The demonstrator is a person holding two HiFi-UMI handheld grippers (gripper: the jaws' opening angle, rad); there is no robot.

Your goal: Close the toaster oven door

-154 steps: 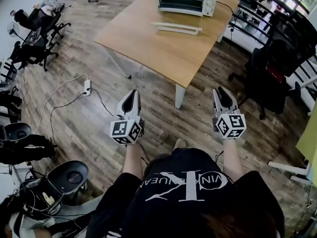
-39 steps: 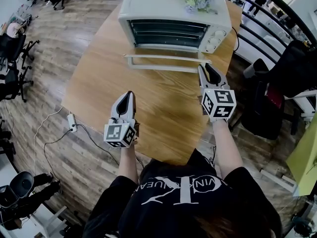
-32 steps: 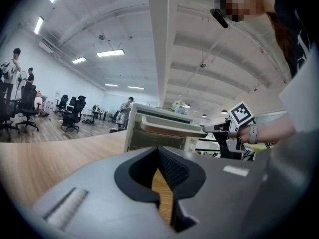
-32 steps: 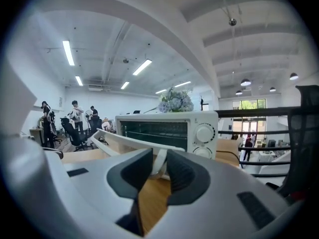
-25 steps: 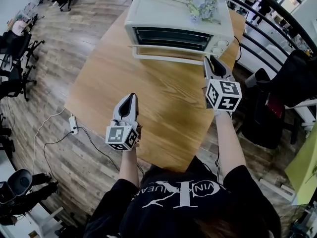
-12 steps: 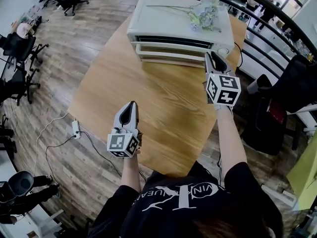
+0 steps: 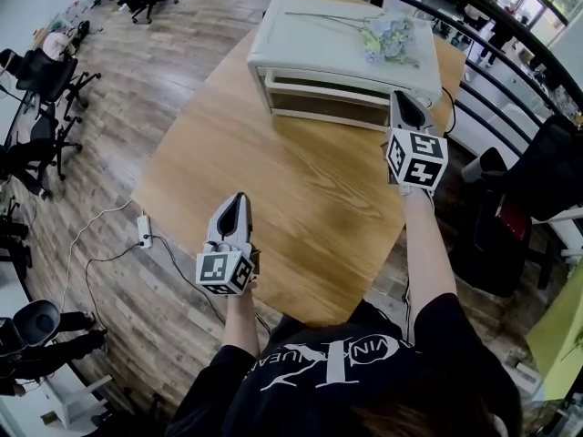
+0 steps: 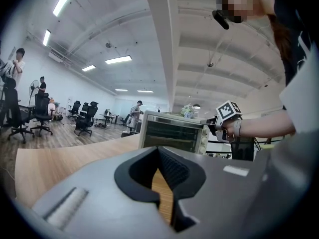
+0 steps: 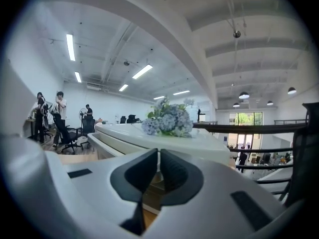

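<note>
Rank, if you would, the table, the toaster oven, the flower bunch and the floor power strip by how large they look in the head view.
Largest to smallest:
1. table
2. toaster oven
3. flower bunch
4. power strip; it lies on the floor, farther from the camera, so it looks smaller than it is.

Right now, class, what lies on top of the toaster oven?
A bunch of pale blue flowers lies on top of the toaster oven, stems pointing left in the head view. The patch beneath the blossoms is covered.
</note>
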